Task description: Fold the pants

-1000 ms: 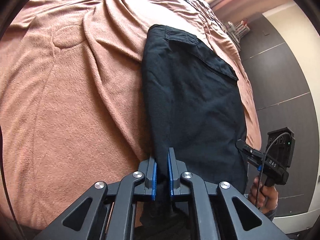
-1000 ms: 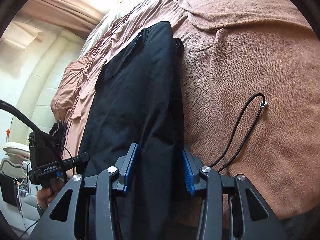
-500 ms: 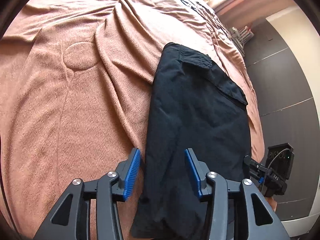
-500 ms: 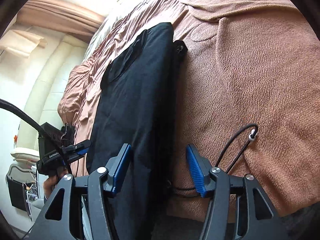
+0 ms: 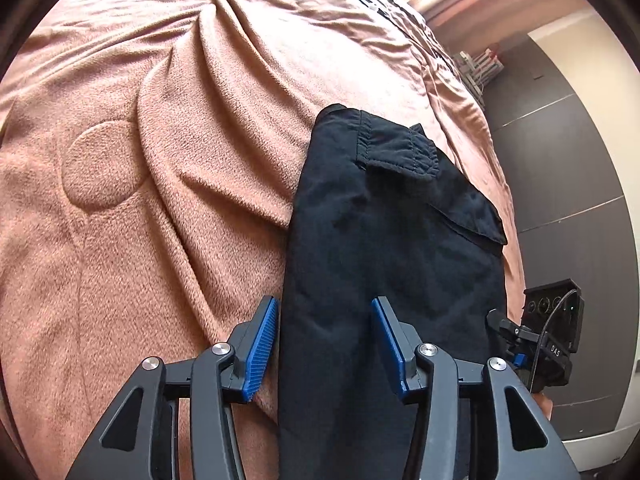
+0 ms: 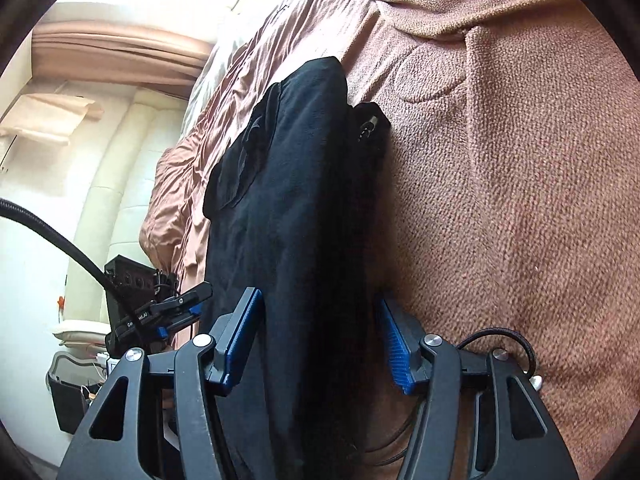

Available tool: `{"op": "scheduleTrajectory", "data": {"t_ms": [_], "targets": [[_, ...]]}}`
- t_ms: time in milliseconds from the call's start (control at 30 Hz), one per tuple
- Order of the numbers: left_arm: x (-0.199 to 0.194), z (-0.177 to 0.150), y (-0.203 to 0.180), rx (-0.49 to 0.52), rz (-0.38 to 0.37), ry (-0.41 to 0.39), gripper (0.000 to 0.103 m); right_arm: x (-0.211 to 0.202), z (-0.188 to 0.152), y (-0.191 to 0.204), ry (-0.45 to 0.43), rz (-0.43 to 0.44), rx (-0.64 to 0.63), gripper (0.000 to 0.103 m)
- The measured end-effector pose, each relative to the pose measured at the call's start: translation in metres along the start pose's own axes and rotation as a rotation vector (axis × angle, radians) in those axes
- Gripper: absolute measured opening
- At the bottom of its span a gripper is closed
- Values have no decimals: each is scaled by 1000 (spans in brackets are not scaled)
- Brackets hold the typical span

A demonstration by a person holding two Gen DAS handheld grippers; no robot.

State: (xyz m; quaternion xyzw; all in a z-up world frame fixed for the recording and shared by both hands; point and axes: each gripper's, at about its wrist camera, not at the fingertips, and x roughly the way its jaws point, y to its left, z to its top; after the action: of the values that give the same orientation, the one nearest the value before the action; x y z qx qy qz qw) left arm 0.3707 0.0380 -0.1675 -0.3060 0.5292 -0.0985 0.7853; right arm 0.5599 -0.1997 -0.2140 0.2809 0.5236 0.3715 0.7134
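Note:
The black pants point(image 5: 392, 240) lie folded lengthwise in a long strip on a pinkish-brown blanket point(image 5: 140, 240), waistband and pocket flap at the far end. My left gripper point(image 5: 326, 340) hovers open over the strip's near end; its blue pads stand apart and do not press the cloth. In the right wrist view the same pants point(image 6: 296, 200) run away from my right gripper point(image 6: 316, 340), which is also open and straddles the cloth without pinching it. Each view shows the other gripper at the strip's side: right point(image 5: 500, 322), left point(image 6: 198, 294).
The blanket point(image 6: 500, 200) is rumpled into ridges to the left of the pants. A black drawstring cord point(image 6: 516, 340) with a metal tip lies by the right gripper. Dark wall panels point(image 5: 568, 180) stand past the bed edge; a cream padded wall point(image 6: 112, 200) and a black bin point(image 6: 68, 404) lie on the other side.
Both grippers have let go of the pants: the left was shut on the cloth, the right closer around it, and both now stand wide. Both have drawn back along the strip.

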Motion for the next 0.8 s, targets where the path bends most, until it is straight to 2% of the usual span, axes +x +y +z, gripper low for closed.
{"op": "scheduleTrajectory", "data": {"t_ms": [200, 300, 367, 533, 633, 800], "targets": [[12, 14, -4, 14, -33, -3, 51, 12, 8, 1, 15, 32, -19, 55], [17, 20, -6, 26, -41, -3, 51, 14, 9, 2, 11, 30, -23, 46], [16, 21, -9, 37, -39, -8, 47, 14, 9, 2, 4, 19, -31, 38], [8, 21, -20, 67, -46, -29, 23, 5, 1, 18, -26, 1, -94, 27], [-1, 19, -25, 78, -64, -40, 19, -2, -7, 29, -44, -10, -138, 25], [-18, 12, -38, 109, -88, -72, 17, -16, -22, 48, -80, -29, -204, 24]]}}
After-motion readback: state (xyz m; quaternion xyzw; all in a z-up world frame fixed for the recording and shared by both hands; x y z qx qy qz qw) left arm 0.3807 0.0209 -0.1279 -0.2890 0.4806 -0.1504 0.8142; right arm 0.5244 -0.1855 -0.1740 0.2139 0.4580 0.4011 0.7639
